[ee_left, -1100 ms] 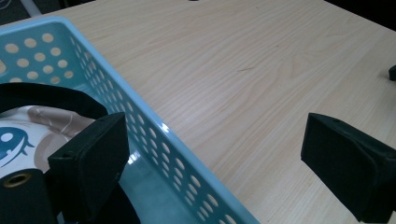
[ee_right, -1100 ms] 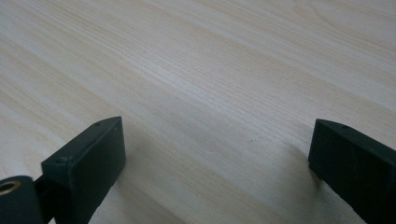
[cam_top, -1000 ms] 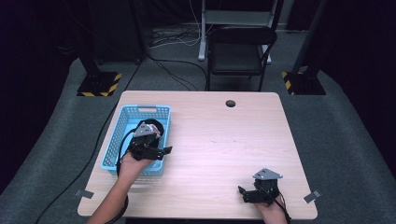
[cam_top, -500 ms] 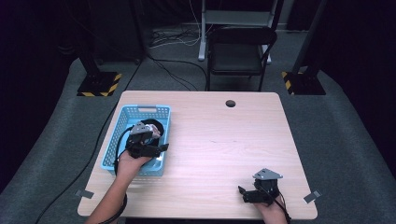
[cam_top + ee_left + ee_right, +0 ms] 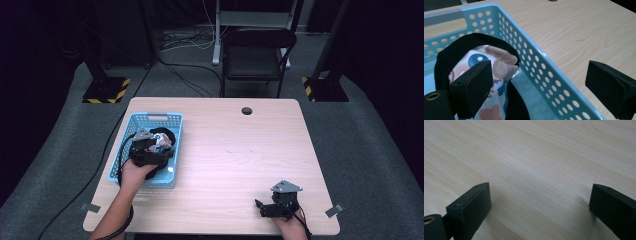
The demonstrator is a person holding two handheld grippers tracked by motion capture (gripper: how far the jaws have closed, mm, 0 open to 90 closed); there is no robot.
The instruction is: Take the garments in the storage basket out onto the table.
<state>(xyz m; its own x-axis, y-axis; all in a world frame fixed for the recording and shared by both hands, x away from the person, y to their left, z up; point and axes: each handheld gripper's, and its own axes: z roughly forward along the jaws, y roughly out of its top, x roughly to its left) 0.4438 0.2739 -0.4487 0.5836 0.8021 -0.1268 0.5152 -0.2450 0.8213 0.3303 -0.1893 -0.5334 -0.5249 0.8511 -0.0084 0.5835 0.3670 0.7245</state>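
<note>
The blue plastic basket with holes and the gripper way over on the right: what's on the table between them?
Nothing. In the high view, only bare light wooden table stretches from the blue plastic basket to the right gripper.

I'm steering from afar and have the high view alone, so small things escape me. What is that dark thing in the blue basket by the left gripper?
Observer: A black-edged cloth item with a cartoon print; a blue eye shows in the left gripper view.
Operator: Are the left gripper's fingers on it?
Observer: No. The left gripper is open, one finger over the cloth, the other beyond the basket wall, over the table.
Operator: Is the right gripper carrying anything?
Observer: No. The right gripper is open, with bare wood between its fingers.
</note>
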